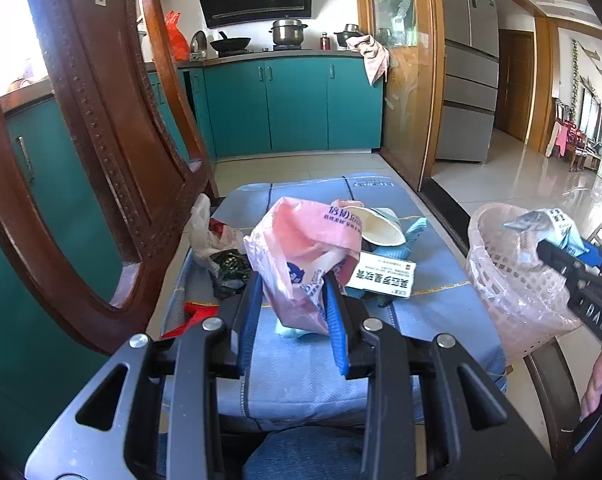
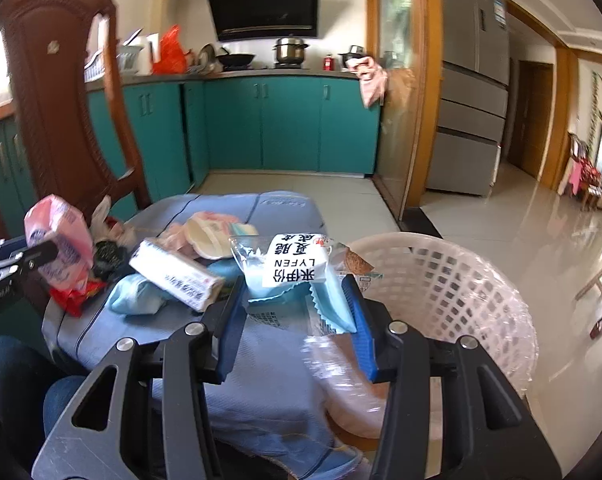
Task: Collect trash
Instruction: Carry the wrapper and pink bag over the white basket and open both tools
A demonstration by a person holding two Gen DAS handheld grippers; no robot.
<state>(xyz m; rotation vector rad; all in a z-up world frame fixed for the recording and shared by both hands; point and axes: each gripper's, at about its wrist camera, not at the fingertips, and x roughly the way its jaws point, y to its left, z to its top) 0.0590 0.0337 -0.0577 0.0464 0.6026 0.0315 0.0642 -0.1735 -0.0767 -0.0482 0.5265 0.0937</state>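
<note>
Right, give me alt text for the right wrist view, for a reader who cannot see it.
The right gripper pinches a light blue snack wrapper beside a white lattice basket lined with clear plastic. To the left, a blue cloth surface holds a white box, a paper cup and other litter, while the left gripper holds a pink plastic bag.

Bright daylight from left window, glare on floor, fisheye-warped edges, slight blur
</note>
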